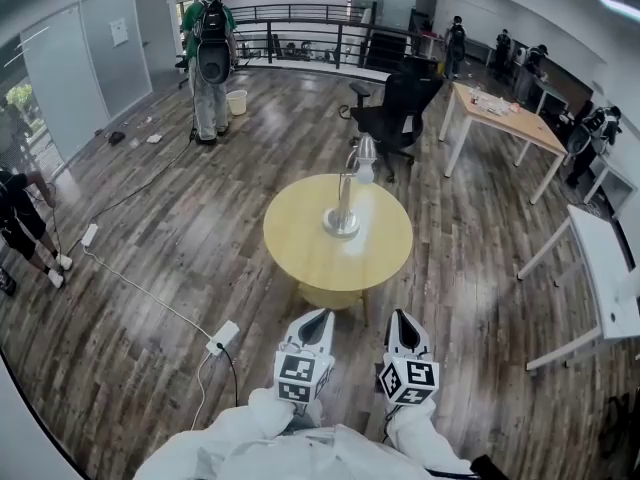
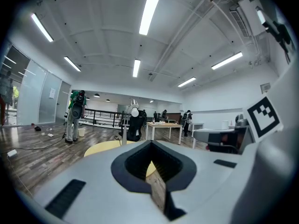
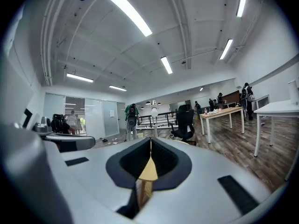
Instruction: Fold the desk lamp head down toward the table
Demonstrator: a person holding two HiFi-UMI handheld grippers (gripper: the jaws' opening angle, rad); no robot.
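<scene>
A silver desk lamp (image 1: 343,211) stands upright on a round yellow table (image 1: 300,248). Its round base sits near the table's middle and its pale head (image 1: 365,156) is raised at the far side. My left gripper (image 1: 316,319) and right gripper (image 1: 403,324) are side by side just short of the table's near edge, both pointing at it and both shut with nothing held. In the left gripper view the lamp (image 2: 134,111) rises beyond the closed jaws of the left gripper (image 2: 151,143). The right gripper view shows the lamp (image 3: 153,110) straight ahead over the right gripper (image 3: 150,139).
A black office chair (image 1: 398,110) stands just behind the table. A wooden desk (image 1: 506,118) is at the back right, a white desk (image 1: 608,276) at the right. A power strip (image 1: 222,337) with its cable lies on the floor at my left. A person with a backpack (image 1: 210,56) stands far left.
</scene>
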